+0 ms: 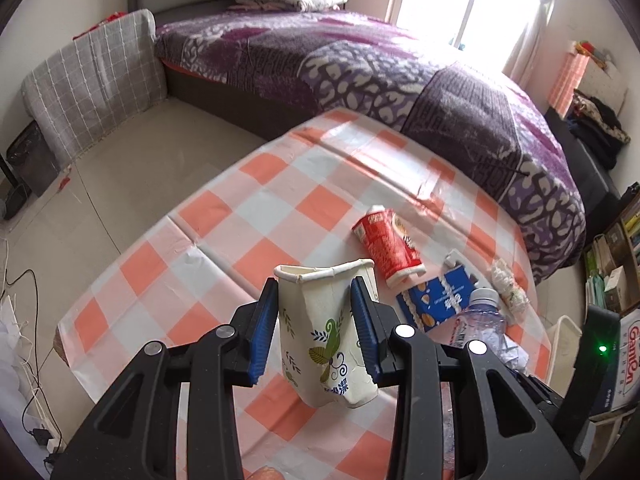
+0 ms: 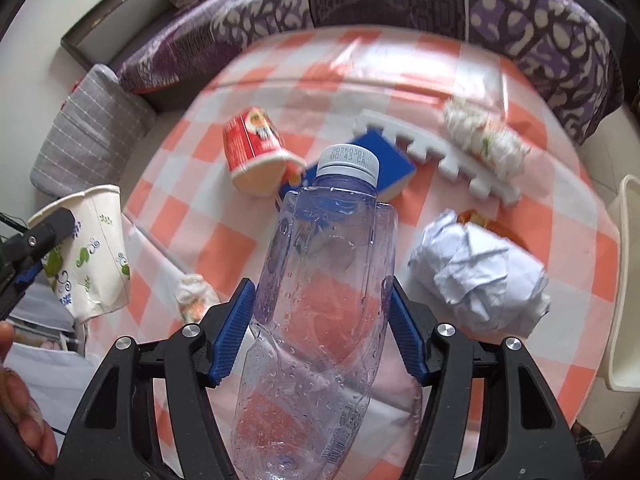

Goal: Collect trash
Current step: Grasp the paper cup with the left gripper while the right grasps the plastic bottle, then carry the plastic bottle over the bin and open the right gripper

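While my left gripper (image 1: 316,328) hangs above the near part of the checked table, its blue ribbed pads (image 1: 262,336) are closed onto the sides of a crumpled paper cup (image 1: 326,332), mouth up, its wall dented and printed with green leaves. My right gripper (image 2: 322,328) sits level beside it, jaws pinched on the waist of one clear plastic bottle (image 2: 320,300), cap pointing away from me, its body buckled and beaded with droplets. Both items are lifted clear of the cloth.

Counting what lies on the table: one ball of crumpled white paper (image 2: 480,268) just right of the bottle, with something orange half hidden behind it; one small wad of patterned tissue (image 2: 194,296) near the left pad. Farther out, one red snack cup (image 2: 254,148) lies on its side, rim toward me, and one blue carton (image 2: 388,156) sits partly behind the bottle cap. Beyond that, one white foam strip (image 2: 440,156) with notched edges runs diagonally, and one frilly crumpled wrapper (image 2: 484,140) touches its far side.

The tablecloth (image 1: 280,208) is glossy, orange-and-white checked, creased along fold lines. A white plastic bin (image 2: 628,280) stands at the table's right edge. Behind the table is a bed (image 1: 400,68) under a purple patterned quilt.
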Tool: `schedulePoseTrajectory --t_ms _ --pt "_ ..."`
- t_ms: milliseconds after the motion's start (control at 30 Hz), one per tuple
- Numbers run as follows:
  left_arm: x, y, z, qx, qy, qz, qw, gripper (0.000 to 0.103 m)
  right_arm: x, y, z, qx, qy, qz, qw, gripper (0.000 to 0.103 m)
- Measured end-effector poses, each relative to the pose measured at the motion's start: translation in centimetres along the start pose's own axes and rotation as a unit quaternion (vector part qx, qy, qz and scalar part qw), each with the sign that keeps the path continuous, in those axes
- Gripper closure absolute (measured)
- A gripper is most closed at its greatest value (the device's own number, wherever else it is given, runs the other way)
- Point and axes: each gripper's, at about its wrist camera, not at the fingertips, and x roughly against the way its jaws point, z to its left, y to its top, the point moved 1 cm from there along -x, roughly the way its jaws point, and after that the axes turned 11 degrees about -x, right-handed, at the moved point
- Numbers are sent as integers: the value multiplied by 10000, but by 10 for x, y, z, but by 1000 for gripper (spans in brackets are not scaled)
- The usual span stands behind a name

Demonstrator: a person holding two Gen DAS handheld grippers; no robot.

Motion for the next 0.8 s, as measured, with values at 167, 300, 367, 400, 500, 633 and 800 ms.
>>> schedulePoseTrajectory --t_ms 167,300,367,400,500,633,800 --pt "23 5 -9 -83 376 -569 9976 66 35 7 5 86 107 -818 9966 41" --pt "38 8 -19 -144 577 -941 9938 66 63 13 6 173 77 -1534 9880 41" --pt "45 8 -26 -171 650 -1097 9917 66 78 13 3 204 28 -1855 9824 41" --pt "48 8 -29 -188 683 -1166 9907 66 86 13 -1 217 7 -1973 9801 41" --pt "57 7 -43 -298 818 -1385 9865 66 102 12 -5 275 -112 -2351 9715 41" --pt "65 6 -61 -455 852 -1608 9823 66 118 14 -12 332 -319 -2702 9617 41" --pt "70 3 -83 -627 784 -1710 9801 66 128 16 -25 275 -445 -2825 9578 41"
